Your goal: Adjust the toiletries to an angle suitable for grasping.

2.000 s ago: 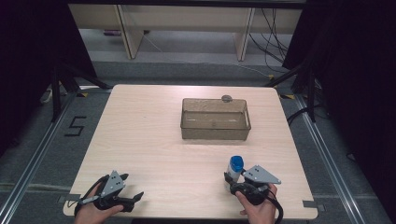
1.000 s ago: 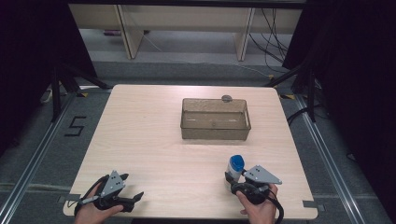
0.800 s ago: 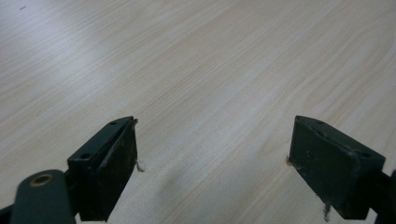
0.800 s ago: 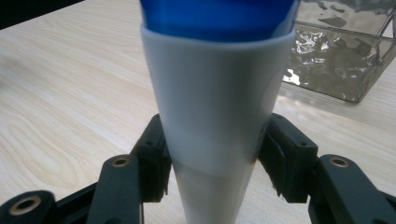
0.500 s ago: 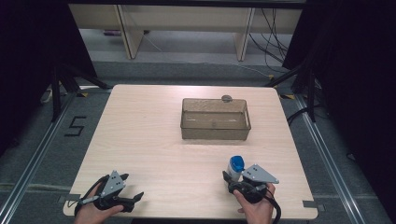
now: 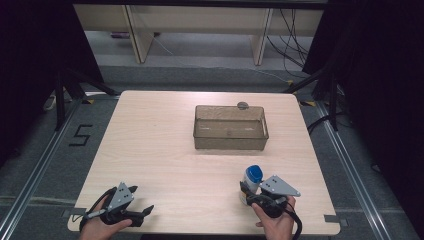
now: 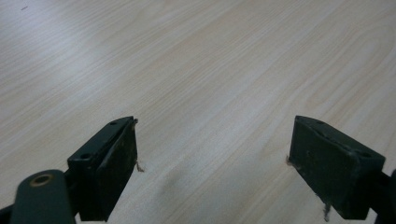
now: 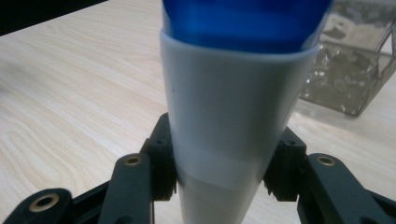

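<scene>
- Gripping a white bottle (image 6: 250, 186) with a blue cap (image 6: 254, 173), the right gripper (image 6: 248, 192) sits at the near right of the wooden table (image 6: 165, 145); its jaws have just been closing and now press the bottle's lower body from both sides.
- Seen from the right gripper view, the bottle (image 8: 233, 130) stands between the two black pads, its long axis upright and the blue cap (image 8: 243, 21) pointing up.
- In the high view the bottle leans slightly, cap toward the far side of the table.
- A clear plastic box (image 6: 229, 128) rests at the far middle of the table, well apart from the bottle.
- At the near left, the left gripper (image 6: 142, 212) lies low over bare wood in the person's left hand (image 6: 95, 229), jaws spread wide with nothing between them.
</scene>
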### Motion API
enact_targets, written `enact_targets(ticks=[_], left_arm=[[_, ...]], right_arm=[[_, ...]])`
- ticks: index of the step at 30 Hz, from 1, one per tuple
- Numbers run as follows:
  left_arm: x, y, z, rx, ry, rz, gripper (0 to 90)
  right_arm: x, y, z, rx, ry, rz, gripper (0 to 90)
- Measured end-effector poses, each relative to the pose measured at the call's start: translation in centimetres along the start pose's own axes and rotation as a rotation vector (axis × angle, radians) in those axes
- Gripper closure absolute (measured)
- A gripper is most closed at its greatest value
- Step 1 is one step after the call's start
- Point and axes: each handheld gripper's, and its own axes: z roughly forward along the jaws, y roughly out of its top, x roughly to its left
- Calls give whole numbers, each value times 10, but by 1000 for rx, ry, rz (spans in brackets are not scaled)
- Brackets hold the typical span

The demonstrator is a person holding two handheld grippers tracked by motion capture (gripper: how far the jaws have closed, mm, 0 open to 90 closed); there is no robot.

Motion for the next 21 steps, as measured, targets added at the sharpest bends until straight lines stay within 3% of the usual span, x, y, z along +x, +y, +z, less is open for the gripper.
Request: enact_targets(ticks=[2,3,4,5,6,7,8,10,11,12,14,15,16,17,18,21], left_arm=[[0,0,0,0,0,-1,148],[1,0,1,-1,6,9,148],[1,0,0,17,11,14,148],[0,-1,1,5,13,5,148],[1,-1,1,15,2,8,148],[1,-1,1,14,3,7,148],[1,-1,0,21,6,10,148],[1,-2,-1,18,15,7,148],[1,-2,-1,18,14,8,148],[2,-3,-2,23,14,17,148],[1,-3,-3,22,18,13,148],[1,-3,-3,19,19,11,148],[1,-3,-3,20,20,11,148],[1,-3,-3,19,21,8,148],[1,-3,-3,20,17,6,148],[1,-3,-3,17,19,3,148]], right_arm=[[1,1,-3,10,-7,-3,545],[-1,2,-2,-12,-7,-39,546],[-1,4,-4,1,-11,-39,546],[-2,4,-3,-12,0,-27,547],[-4,5,-6,-4,-25,-52,547],[-3,5,-7,7,-23,-26,548],[-6,8,-6,-7,-29,-69,548],[-6,10,-6,-14,-26,-74,548],[-4,11,-7,7,-22,-45,548],[-6,12,-6,-5,-24,-70,549],[-6,13,-6,4,-21,-57,549],[-8,14,-5,-10,-21,-79,549],[-7,14,-5,2,-13,-56,549],[-11,16,-4,-17,-20,-87,549],[-12,16,-2,-9,3,-77,549],[-18,18,-1,-11,-10,-70,549]])
